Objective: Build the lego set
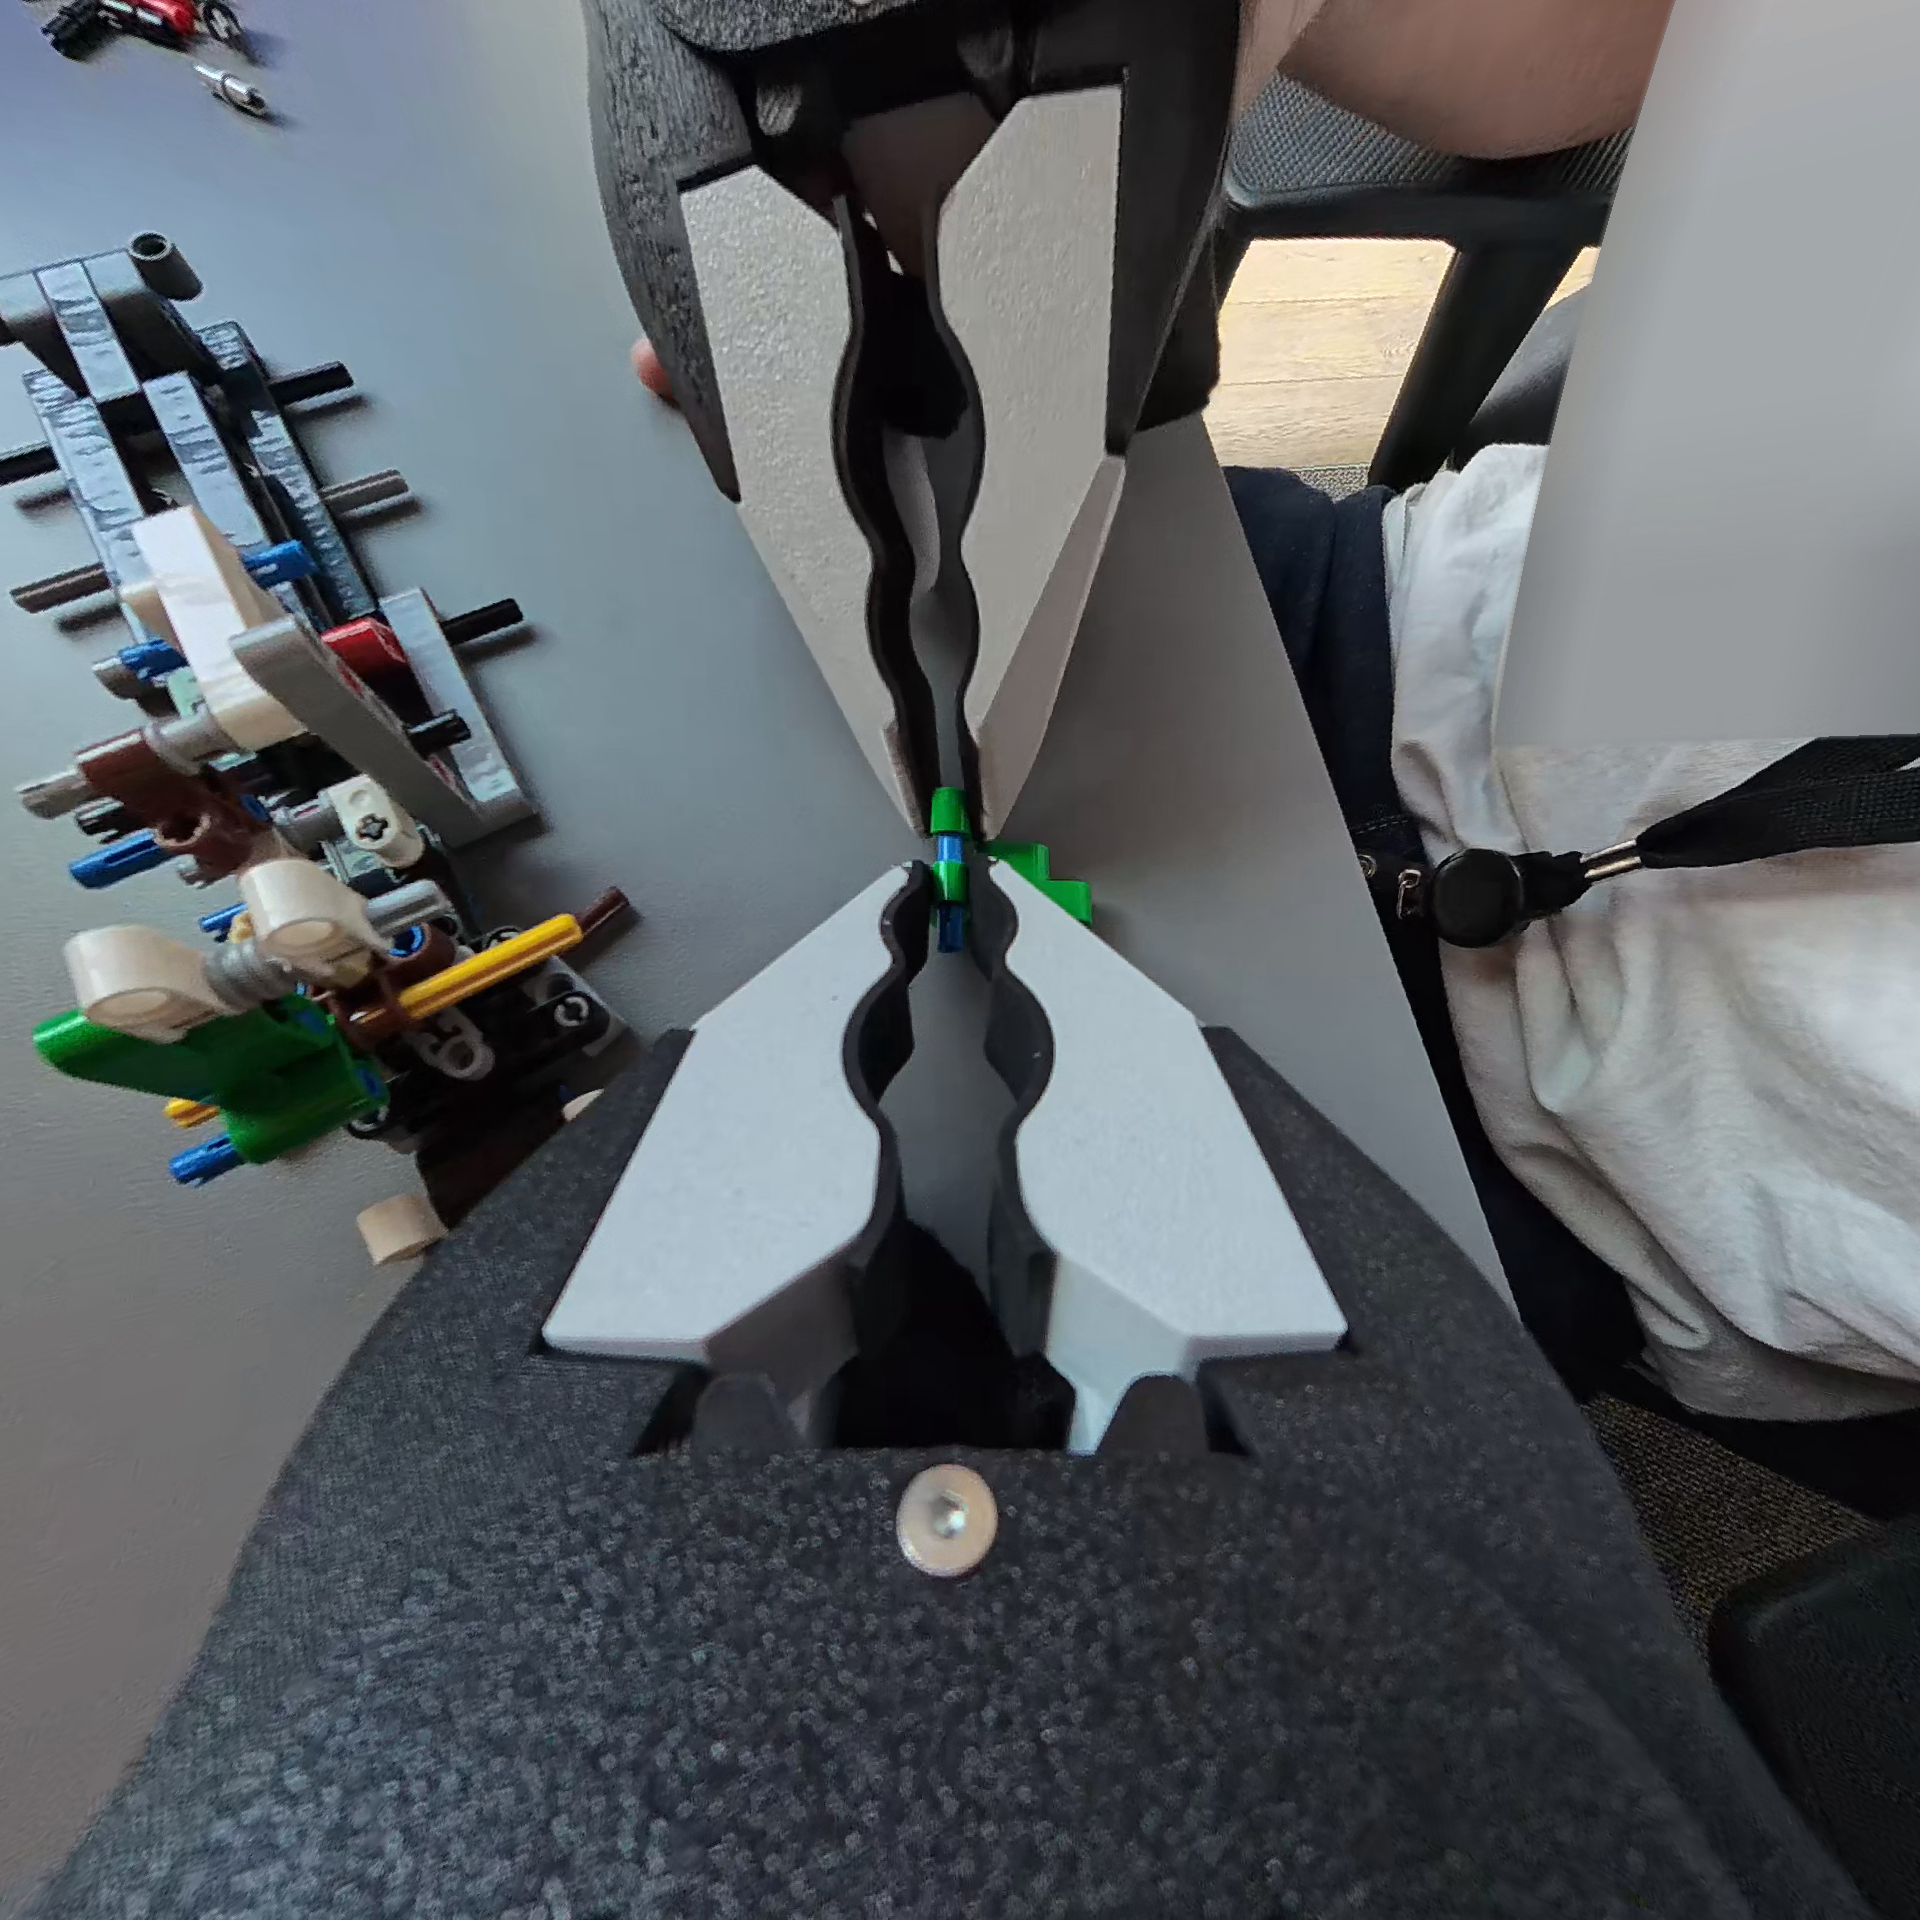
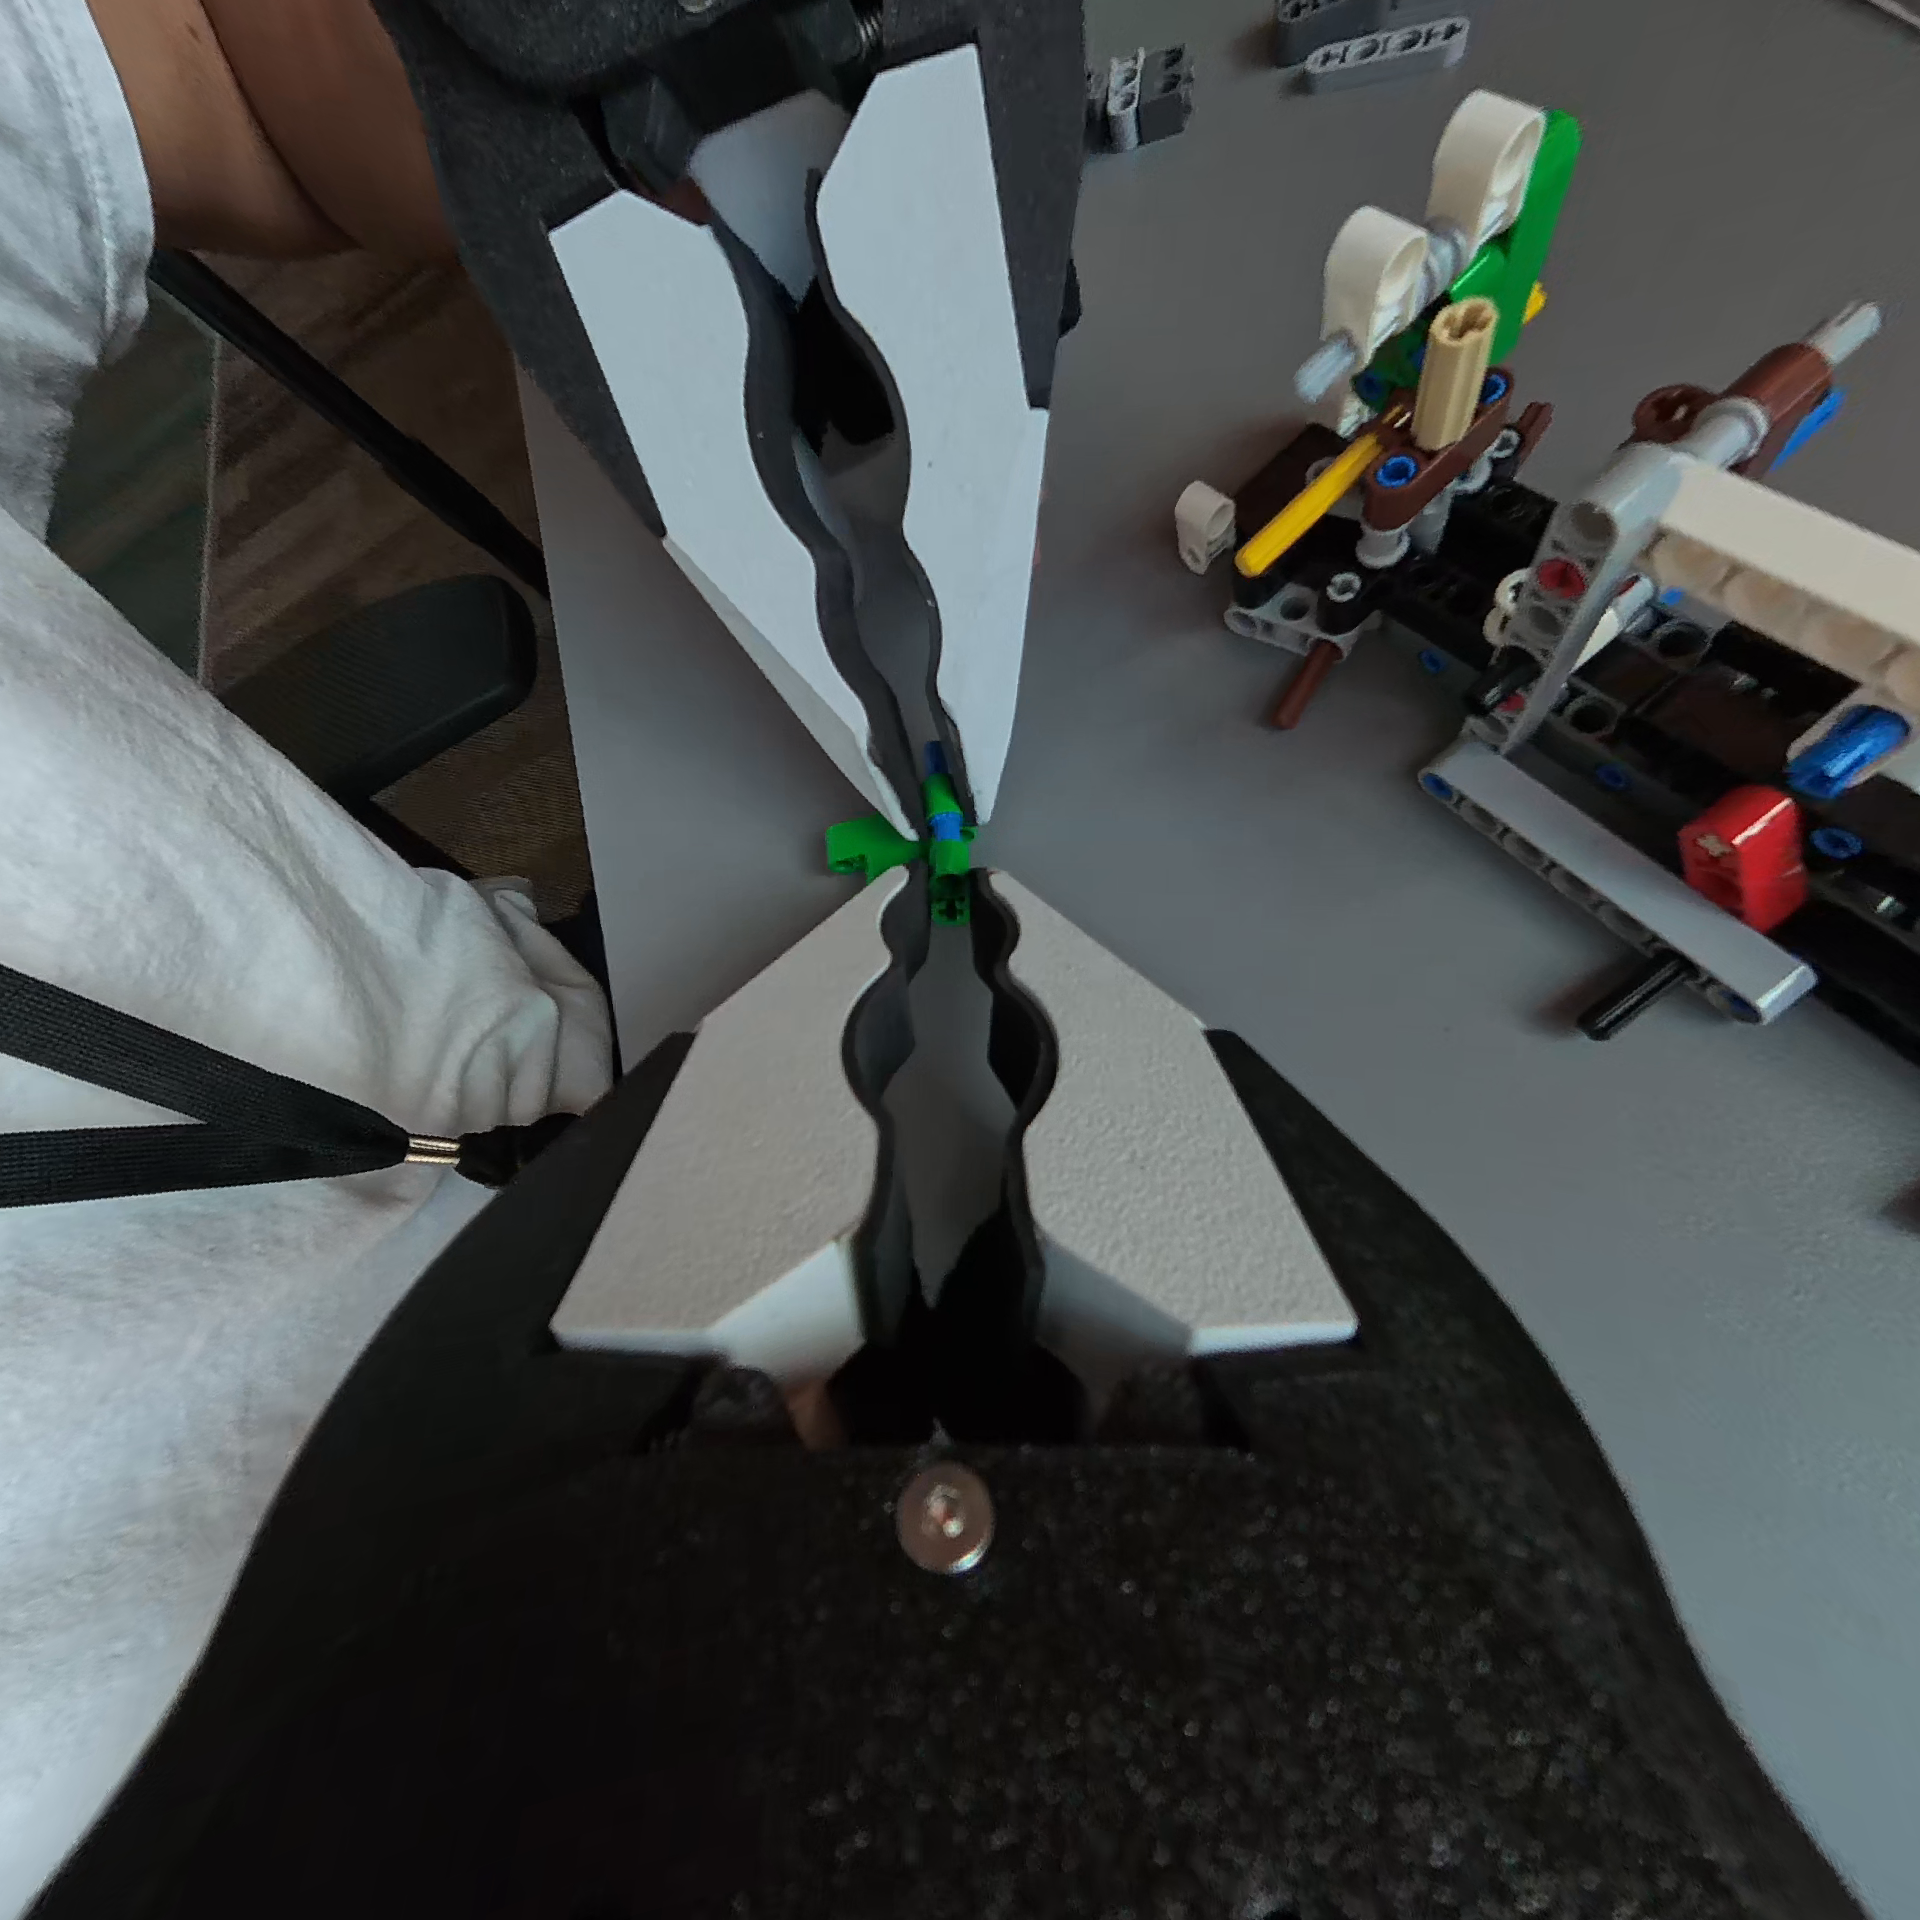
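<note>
Mid sub-assembly: both grippers meet tip to tip above the grey worktop (image 1: 436, 312), left gripper (image 1: 948, 914) jaws clamped on the blue end of a small blue plastic pin (image 1: 948, 928), right gripper (image 2: 951, 902) jaws clamped on a small green plastic connector piece (image 2: 948, 854) with a stepped green arm sticking out sideways toward the person. The pin's long axis looks in line with both grippers' fingers, its far end apparently seated in the connector; I can't tell how deep. Next move likely needs a straight axial push, no twist, then carrying it to the half-built multicolour beam-and-axle lego model (image 2: 1579, 582) well apart on the worktop.
</note>
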Motion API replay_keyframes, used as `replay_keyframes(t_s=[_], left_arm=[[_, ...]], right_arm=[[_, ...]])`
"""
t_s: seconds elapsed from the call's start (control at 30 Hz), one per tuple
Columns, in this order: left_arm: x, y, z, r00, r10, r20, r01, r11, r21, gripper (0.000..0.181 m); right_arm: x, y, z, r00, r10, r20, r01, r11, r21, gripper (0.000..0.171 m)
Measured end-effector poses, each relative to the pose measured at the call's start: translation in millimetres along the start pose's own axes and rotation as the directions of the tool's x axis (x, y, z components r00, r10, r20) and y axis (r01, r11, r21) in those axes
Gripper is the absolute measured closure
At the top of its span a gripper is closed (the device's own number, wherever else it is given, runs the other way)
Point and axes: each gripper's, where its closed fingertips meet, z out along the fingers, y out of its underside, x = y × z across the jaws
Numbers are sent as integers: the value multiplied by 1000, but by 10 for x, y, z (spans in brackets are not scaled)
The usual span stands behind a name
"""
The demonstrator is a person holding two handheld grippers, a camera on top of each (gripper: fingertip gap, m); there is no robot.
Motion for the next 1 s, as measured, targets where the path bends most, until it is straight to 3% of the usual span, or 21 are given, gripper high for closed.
replay_keyframes(t_s=[0.47,0.77,1.0], left_arm=[[1,1,0,1000,0,-1,0,1000,0,175],[0,0,0,1000,-3,-3,3,1000,0,175],[1,-1,1,1000,-5,-4,5,1000,0,175]], right_arm=[[7,-20,-40,1000,0,-8,1,1000,28,153],[41,28,-49,996,-62,-58,62,998,-1,165],[-21,18,-1,971,-222,-85,221,975,-30,165]])
